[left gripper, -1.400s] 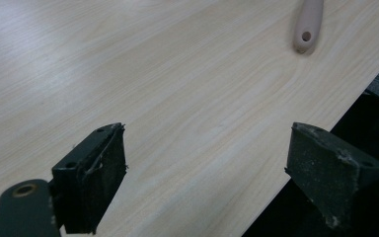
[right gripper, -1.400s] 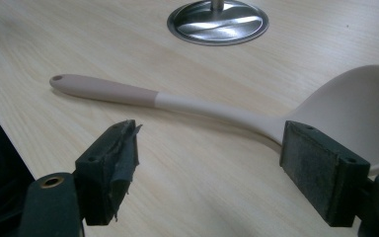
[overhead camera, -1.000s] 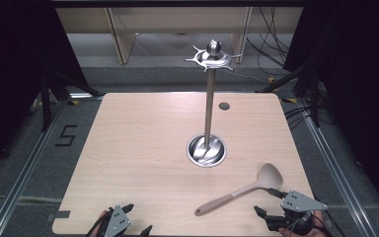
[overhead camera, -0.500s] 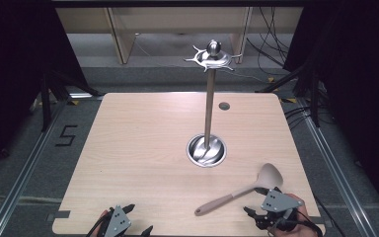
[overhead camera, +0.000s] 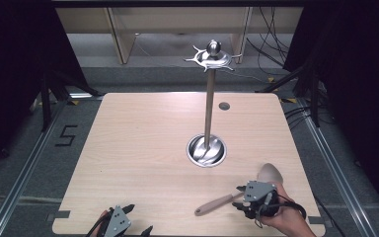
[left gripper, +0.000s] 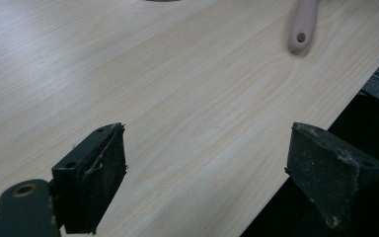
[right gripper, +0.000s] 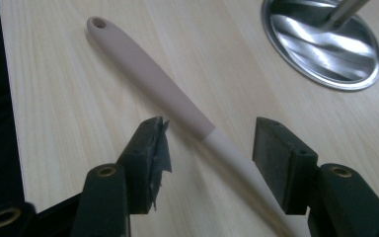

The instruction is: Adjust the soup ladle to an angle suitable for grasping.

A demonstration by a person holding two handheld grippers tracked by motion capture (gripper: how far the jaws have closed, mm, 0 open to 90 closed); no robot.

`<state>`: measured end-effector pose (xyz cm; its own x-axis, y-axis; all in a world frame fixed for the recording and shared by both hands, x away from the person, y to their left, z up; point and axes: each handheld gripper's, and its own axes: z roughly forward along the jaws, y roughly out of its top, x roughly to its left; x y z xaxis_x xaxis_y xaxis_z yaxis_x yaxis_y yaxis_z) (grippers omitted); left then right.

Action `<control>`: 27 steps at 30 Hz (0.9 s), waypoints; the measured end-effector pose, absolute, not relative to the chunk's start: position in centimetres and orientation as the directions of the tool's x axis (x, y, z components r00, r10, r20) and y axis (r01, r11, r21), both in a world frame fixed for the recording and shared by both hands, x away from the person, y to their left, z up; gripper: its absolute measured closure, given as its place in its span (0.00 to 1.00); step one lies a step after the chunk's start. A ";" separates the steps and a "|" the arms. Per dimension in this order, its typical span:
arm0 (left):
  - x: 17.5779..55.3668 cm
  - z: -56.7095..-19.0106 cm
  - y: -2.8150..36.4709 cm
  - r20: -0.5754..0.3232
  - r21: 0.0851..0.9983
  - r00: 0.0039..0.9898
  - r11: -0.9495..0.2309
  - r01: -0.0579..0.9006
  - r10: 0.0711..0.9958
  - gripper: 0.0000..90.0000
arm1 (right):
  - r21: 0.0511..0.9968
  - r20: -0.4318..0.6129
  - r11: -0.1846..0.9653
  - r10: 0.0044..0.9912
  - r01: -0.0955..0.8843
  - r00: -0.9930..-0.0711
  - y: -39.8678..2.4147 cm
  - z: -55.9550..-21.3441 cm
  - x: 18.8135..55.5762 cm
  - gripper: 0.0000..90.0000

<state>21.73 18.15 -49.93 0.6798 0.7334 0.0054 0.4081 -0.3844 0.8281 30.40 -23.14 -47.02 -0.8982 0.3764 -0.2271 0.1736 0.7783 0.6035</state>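
1. Right claw [right gripper: 205,158] has just been closing around the spatula [right gripper: 153,81] near the tabletop's [overhead camera: 143,148] near right corner, pads not touching yet. It could pinch off-centre and spin the handle.
2. Left claw [left gripper: 217,173] sits open, empty, so no backup if the spatula slides off the near edge.

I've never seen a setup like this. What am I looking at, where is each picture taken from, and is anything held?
There is no robot arm: a person holds hand-held tongs in each hand at a wooden table. The high view looks down from above; the other two come from cameras riding on each tool. On the table stand a metal utensil stand and a beige spatula. The right tongs straddle the spatula's handle; their jaws have just been closing, but the pads do not press it yet. The left tongs stand open over bare wood at the table's near edge. Nothing is held.
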 end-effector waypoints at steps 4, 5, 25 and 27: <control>21.8 -49.9 18.2 0.008 0.828 0.680 -0.386 0.407 0.734 0.16 | 0.564 -0.234 0.814 0.317 0.137 -0.919 -22.6 -47.2 31.5 0.56; 21.7 -49.9 18.2 0.008 0.826 0.680 -0.388 0.408 0.734 0.16 | 0.554 -0.231 0.821 0.313 0.140 -0.921 -22.4 -47.2 31.7 0.57; 21.7 -49.8 18.2 0.022 0.815 0.687 -0.411 0.409 0.726 0.16 | 0.439 -0.217 0.892 0.221 0.107 -0.951 -21.1 -47.7 33.6 0.60; 21.7 -49.8 18.1 0.007 0.823 0.683 -0.392 0.411 0.730 0.16 | 0.417 -0.206 0.900 0.227 0.124 -0.952 -20.9 -47.6 33.5 0.60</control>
